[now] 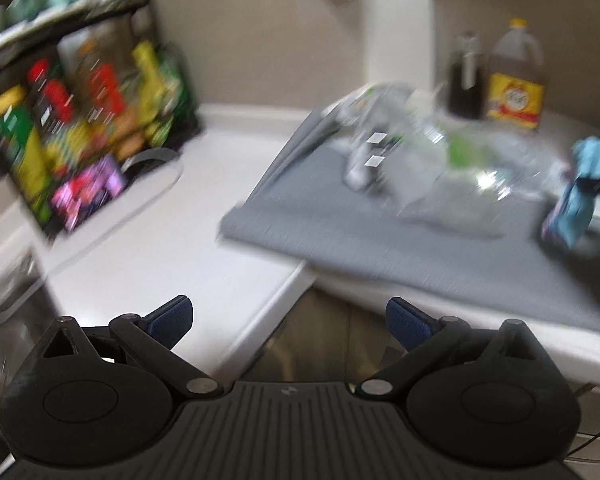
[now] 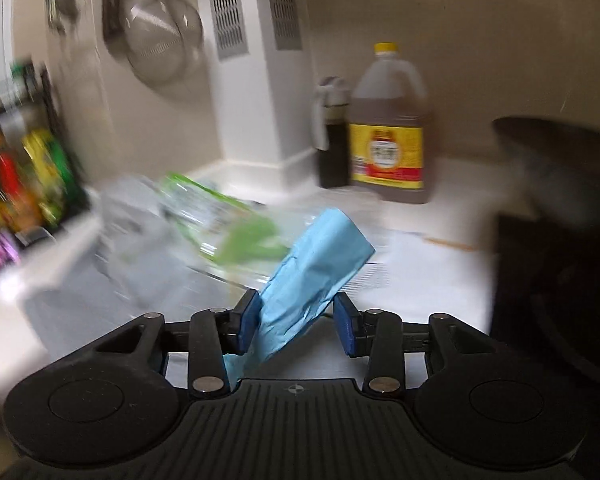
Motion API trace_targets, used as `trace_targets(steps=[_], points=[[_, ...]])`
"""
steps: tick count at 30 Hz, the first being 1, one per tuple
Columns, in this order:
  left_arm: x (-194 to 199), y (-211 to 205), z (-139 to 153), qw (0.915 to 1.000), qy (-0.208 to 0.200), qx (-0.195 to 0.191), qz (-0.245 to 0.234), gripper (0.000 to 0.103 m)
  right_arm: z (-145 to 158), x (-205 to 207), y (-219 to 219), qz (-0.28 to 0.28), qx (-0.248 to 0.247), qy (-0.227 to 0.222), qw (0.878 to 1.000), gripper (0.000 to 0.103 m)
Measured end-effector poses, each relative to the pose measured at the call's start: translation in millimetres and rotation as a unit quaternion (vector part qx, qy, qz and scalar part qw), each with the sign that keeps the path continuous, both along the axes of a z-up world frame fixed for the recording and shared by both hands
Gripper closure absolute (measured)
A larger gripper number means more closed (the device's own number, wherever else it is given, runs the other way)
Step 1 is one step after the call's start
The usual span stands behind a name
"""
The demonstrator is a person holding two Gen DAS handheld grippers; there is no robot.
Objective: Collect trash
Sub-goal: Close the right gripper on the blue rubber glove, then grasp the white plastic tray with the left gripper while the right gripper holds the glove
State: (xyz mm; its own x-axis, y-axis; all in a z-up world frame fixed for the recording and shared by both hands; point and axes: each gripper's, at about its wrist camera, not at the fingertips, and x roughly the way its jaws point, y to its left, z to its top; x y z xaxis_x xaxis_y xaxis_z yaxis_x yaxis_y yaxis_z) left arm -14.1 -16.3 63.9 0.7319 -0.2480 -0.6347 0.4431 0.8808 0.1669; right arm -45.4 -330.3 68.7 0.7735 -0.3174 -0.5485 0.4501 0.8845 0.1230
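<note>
**A:** While your right tongs (image 2: 296, 320) point down at the counter (image 2: 440, 216), what's between them?

**B:** 1 light-blue wrapper (image 2: 316, 264), crumpled, sticking up and leaning to the right past the tips. Jaws are partway closed w/ it between. Left pad (image 2: 249, 320) is against the wrapper; the right pad looks just at its edge, so I can't tell if it presses too. The wrapper is off the counter, so you're carrying it.

**A:** And your left tongs (image 1: 290, 320)?

**B:** Spread wide, nothing in them. They hang over the counter's front edge, w/ the grey mat (image 1: 380, 240) ahead and to the right.

**A:** Rest of the trash?

**B:** Clear plastic packaging w/ green print (image 1: 440, 160) lies on the mat, ahead-right of the left tongs, and just beyond-left of the right tongs' tips. Blurry, can't count pieces. From the left cam the blue wrapper shows at the far right edge.

**A:** Anything else?

**B:** 2 bottles stand behind the mat by the wall: 1 dark slim bottle (image 2: 334, 140) and 1 big jug w/ yellow label (image 2: 388, 128). Rack of jars (image 1: 80, 120) far left of the left tongs. Dark pan (image 2: 560, 168) right of the right tongs.
</note>
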Motion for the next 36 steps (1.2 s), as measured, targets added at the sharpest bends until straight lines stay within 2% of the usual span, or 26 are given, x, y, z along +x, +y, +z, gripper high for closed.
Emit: trace_targets(steps=[3, 5, 7, 10, 13, 17, 20, 25, 28, 33, 36], points=[[9.2, -30.3, 14.5, 0.9981, -0.011, -0.015, -0.059, 0.000, -15.9, 13.5, -15.6, -0.018, 0.009, 0.017, 1.000, 0.053], [16.7, -52.9, 24.3, 0.9943, -0.015, -0.024, -0.103, 0.000, -28.4, 21.9, -25.8, -0.037, 0.038, 0.021, 0.998, 0.040], [25.8, -77.6, 31.8, 0.9889, -0.022, -0.028, -0.144, 0.000, -38.5, 25.4, -29.2, -0.054, 0.055, 0.018, 0.997, 0.016], [45.5, -115.5, 34.8, 0.9840, -0.019, -0.023, -0.176, 0.000, -49.2, 23.4, -26.4, -0.051, 0.068, -0.003, 0.996, 0.010], [69.8, -149.5, 23.9, 0.9824, -0.007, -0.006, -0.187, 0.000, -58.0, 23.2, -21.7, -0.041, 0.055, -0.010, 0.998, 0.004], [99.2, -187.2, -4.6, 0.9828, -0.012, 0.041, -0.180, 0.000, -65.9, 22.8, -15.8, -0.039, 0.029, 0.004, 0.999, 0.002], [109.6, -208.7, -24.6, 0.9782, -0.028, 0.088, -0.186, 0.000, -68.2, 21.9, -14.9, -0.027, 0.041, 0.005, 0.999, 0.000], [100.6, -230.5, -46.0, 0.9574, -0.098, 0.155, -0.223, 0.000, -71.4, 20.7, -21.4, -0.025, 0.070, -0.001, 0.997, 0.000], [98.9, -240.7, -56.6, 0.9475, -0.107, 0.178, -0.243, 0.000, -72.0, 20.6, -22.3, -0.025, 0.075, -0.002, 0.997, 0.000], [111.8, -245.5, -74.2, 0.9445, -0.099, 0.200, -0.241, 0.000, -73.1, 20.9, -23.8, -0.025, 0.081, -0.003, 0.996, 0.000], [135.3, -235.9, -85.2, 0.9487, -0.086, 0.217, -0.213, 0.000, -72.8, 21.3, -23.6, -0.025, 0.081, -0.002, 0.996, 0.000]])
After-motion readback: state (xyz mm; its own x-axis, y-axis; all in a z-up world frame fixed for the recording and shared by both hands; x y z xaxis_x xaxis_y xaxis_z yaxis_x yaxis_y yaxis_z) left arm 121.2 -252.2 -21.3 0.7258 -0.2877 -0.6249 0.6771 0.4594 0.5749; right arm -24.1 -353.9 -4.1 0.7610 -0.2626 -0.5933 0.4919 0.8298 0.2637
